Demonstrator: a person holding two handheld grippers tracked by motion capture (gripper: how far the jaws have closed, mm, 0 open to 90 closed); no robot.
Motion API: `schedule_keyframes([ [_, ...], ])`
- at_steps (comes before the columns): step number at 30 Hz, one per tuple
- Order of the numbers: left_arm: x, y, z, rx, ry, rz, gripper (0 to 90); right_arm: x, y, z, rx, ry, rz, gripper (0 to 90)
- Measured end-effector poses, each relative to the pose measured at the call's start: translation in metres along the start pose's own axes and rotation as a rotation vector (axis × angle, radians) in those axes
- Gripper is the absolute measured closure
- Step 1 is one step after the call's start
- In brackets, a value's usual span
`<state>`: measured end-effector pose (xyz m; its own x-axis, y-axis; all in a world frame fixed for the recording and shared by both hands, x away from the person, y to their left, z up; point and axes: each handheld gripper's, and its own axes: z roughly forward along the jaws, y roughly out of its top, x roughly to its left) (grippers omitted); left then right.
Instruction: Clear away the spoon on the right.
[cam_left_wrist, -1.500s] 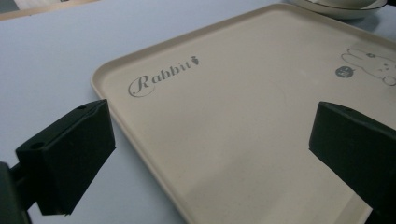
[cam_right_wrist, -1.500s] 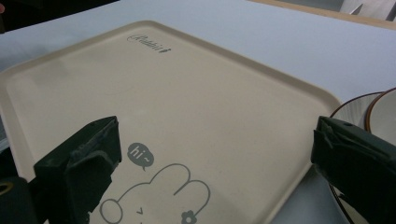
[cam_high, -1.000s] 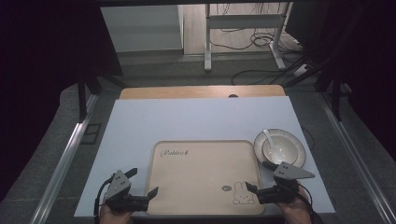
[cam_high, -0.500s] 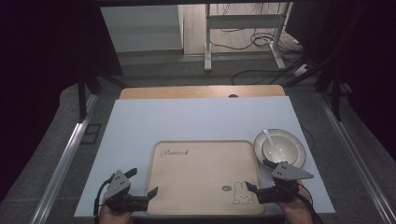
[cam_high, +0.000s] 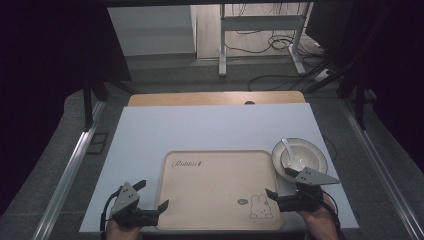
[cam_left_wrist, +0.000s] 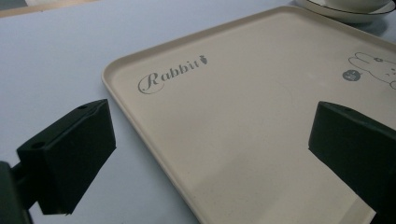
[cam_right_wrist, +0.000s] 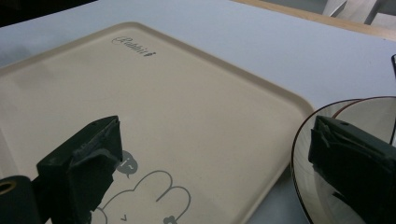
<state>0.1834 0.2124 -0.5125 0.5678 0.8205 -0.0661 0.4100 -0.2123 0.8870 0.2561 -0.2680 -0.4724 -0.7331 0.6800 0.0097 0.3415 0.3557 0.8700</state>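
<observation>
With both grippers sitting at the near edge of the table, I've got the flat beige rectangular plastic tray with the rabbit drawing (cam_high: 220, 187) between them, lying on the white tabletop sheet (cam_high: 200, 130). My left gripper (cam_high: 152, 197) is at the tray's near left corner, jaws spread wide; in the left gripper view one jaw hangs over the white sheet, the other over the tray, with the tray's left rim (cam_left_wrist: 140, 126) running between them, nothing clamped. My right gripper (cam_high: 282, 186) is at the tray's near right side, jaws also wide apart and holding nothing; in the right gripper view one jaw is above the rabbit print (cam_right_wrist: 154, 191), the other above the dark-rimmed round white ceramic plate (cam_right_wrist: 322, 154). That plate (cam_high: 320, 162) sits just beside the tray's right edge, carrying a small white bowl (cam_high: 299, 159) with a white spoon (cam_high: 287, 146) in it.
</observation>
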Motion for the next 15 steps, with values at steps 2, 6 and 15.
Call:
schedule_keyframes([
  [2, 0.0001, -0.0001, 0.0001, 0.000, 0.000, -0.002, 0.5, -0.0017, 0.0015, -0.0008, 0.001, 0.008, 0.007, 2.8],
  [6, 0.0001, 0.0000, 0.0008, 0.003, -0.002, -0.010, 0.5, -0.0048, 0.0037, -0.0017, 0.021, 0.017, 0.018, 2.8],
  [15, -0.0003, -0.0001, 0.0012, 0.004, -0.001, -0.009, 0.4, -0.0105, 0.0090, -0.0055, 0.021, 0.025, 0.039, 2.8],
])
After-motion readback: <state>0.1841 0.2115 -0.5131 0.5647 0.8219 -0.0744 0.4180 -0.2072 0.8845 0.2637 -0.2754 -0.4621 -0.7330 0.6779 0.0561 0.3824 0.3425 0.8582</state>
